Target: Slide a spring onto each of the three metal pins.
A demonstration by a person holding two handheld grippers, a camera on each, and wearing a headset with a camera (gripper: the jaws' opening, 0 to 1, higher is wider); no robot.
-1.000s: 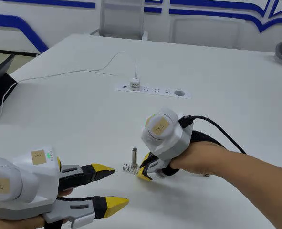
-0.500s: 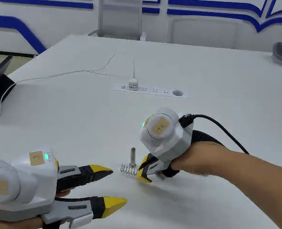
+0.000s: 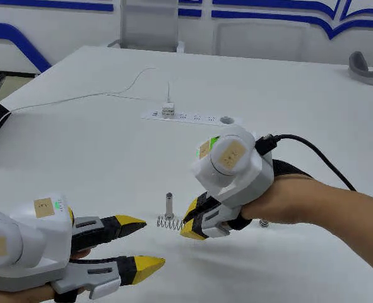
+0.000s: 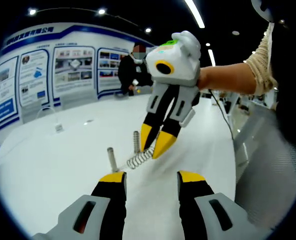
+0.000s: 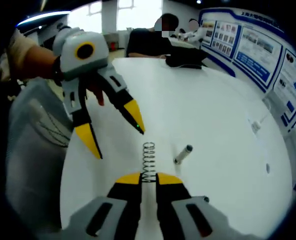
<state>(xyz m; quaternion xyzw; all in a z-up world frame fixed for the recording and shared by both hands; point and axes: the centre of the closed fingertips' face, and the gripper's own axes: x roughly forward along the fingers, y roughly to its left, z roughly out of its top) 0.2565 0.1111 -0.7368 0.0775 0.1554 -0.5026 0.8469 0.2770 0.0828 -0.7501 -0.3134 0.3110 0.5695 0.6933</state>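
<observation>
In the head view my right gripper (image 3: 188, 231) pinches one end of the spring (image 3: 169, 222) just beside a standing pin (image 3: 169, 204), in the left gripper view my left gripper (image 4: 153, 176) has its jaws wide apart, and in the right gripper view the jaws squeeze the spring.

Right gripper (image 3: 189, 231) tilts down, jaws pinched on a spring (image 3: 169, 222). Left gripper (image 3: 142, 243) lies level by the bench's (image 3: 79, 151) near edge, jaws apart.

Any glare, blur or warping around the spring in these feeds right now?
Head view: sharp, evenly lit, spring readable against the white table. Left gripper view: fisheye bends the room, ceiling lights flare up top. Right gripper view: windows blown out, spring in the right tool crisp.
</observation>
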